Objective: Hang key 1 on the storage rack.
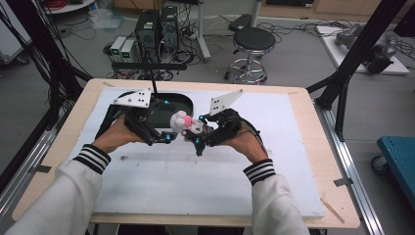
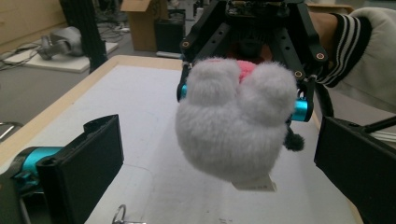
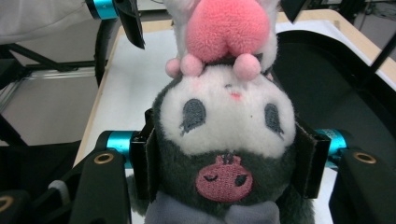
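Hanging above the white board (image 1: 147,186), the plush toy (image 1: 183,122) sits clamped by its head in the right gripper (image 1: 198,131), directly ahead of the wide-open, empty left gripper (image 1: 164,132).

High view: looks forward and down from above the person's side, far enough to take in the whole table (image 1: 303,147).
Left gripper view: rides low over the table, facing the plush toy (image 2: 236,123) from behind, close.
Right gripper view: very close, facing the toy's front.
Shared: the plush toy and white board (image 1: 171,181).
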{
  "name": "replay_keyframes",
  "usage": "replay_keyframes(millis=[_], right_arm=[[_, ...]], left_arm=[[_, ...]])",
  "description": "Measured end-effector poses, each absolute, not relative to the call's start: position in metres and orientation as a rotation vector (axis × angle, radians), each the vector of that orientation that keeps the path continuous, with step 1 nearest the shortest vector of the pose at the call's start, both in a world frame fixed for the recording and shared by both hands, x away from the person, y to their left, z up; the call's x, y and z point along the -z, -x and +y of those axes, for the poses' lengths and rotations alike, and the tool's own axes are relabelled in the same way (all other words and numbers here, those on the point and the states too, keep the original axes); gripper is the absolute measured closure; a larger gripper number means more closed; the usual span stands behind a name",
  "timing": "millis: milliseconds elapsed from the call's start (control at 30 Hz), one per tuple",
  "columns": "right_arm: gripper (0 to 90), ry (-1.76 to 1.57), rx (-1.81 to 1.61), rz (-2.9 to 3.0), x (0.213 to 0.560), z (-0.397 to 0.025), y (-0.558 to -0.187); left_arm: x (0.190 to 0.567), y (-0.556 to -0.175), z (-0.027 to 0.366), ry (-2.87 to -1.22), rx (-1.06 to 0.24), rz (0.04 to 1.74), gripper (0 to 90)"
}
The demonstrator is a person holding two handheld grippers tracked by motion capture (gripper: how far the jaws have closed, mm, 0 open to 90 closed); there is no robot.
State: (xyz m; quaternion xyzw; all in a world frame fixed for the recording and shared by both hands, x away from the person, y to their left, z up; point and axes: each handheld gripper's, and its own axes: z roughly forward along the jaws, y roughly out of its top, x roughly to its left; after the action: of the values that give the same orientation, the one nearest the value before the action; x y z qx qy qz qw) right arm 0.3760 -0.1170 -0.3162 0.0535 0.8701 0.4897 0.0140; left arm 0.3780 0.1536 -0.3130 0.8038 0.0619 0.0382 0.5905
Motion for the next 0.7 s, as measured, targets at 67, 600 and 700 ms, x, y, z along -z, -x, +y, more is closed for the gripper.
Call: replay_keyframes(millis=[67,600,700], right_arm=[[39.7,-0.143,-1.527,2.716,0.3163,-0.1153,-0.3748],[39.5,-0.105,-1.531,2.727,0.3172,-0.1115,-0.3726],[39.5,-0.081,-1.53,2.722,0.3173,-0.111,-0.3729]], left_arm=[[0.3141,-0.3781,0.1516,-1.869,-0.07,0.127,1.8],[0.3132,-0.379,0.1533,-1.892,-0.057,0.065,29.6],[0.3127,-0.3793,0.1543,-1.887,-0.049,0.05,32.3]])
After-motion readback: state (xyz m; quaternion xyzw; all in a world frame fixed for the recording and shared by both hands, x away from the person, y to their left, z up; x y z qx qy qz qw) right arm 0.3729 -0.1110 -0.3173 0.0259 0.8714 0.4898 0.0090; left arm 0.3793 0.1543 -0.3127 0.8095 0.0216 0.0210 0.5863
